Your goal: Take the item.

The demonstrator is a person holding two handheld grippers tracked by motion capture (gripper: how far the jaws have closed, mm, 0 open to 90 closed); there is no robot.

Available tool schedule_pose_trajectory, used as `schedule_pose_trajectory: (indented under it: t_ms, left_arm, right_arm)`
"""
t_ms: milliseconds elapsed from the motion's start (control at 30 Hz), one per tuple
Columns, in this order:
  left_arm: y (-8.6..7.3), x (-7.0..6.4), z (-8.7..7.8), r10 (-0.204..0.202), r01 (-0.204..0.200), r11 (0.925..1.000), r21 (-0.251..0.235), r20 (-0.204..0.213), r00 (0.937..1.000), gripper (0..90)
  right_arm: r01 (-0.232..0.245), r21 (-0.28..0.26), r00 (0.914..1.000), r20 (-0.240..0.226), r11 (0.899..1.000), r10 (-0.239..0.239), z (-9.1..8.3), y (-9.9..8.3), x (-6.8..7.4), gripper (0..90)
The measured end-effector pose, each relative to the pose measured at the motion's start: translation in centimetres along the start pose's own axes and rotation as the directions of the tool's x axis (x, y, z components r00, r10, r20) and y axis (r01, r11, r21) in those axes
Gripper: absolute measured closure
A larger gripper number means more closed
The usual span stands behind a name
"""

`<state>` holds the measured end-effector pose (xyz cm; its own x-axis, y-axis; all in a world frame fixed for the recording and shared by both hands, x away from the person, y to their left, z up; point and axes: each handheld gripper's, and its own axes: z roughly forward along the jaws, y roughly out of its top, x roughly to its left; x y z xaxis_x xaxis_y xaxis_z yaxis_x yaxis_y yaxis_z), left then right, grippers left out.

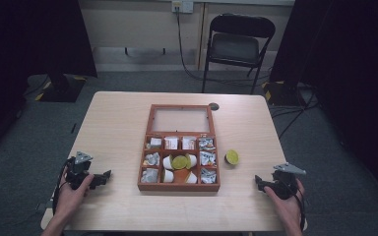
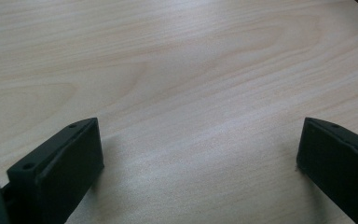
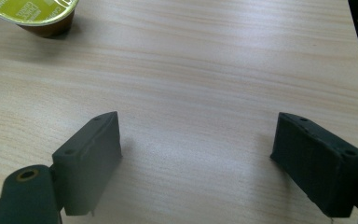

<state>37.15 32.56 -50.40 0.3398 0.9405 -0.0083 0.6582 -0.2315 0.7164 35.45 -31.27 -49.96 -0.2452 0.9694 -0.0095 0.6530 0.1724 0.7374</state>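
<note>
Resting low on the table [image 1: 118, 123], left gripper [image 1: 101, 178] and right gripper [image 1: 262, 183] hold jaws wide, empty.

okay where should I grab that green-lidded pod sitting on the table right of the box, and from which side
Grip the pod across its brown round body below the wider green lid, coming from the near right with the right hand-held gripper. It stands upright, apart from the box, and the jaws are already open.

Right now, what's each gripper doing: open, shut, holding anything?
Left gripper: open, empty, over bare table.
Right gripper: open, empty, short of the green-lidded pod.
</note>
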Motion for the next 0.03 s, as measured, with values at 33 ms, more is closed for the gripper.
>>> schedule_pose_trajectory:
  t_ms: [33]
  left_arm:
    - [0.0,0.0,0.0,0.0,0.0,1.0,0.0,0.0,1.0,0.0]
  right_arm:
    - [0.0,0.0,1.0,0.0,1.0,0.0,0.0,0.0,0.0,14.5]
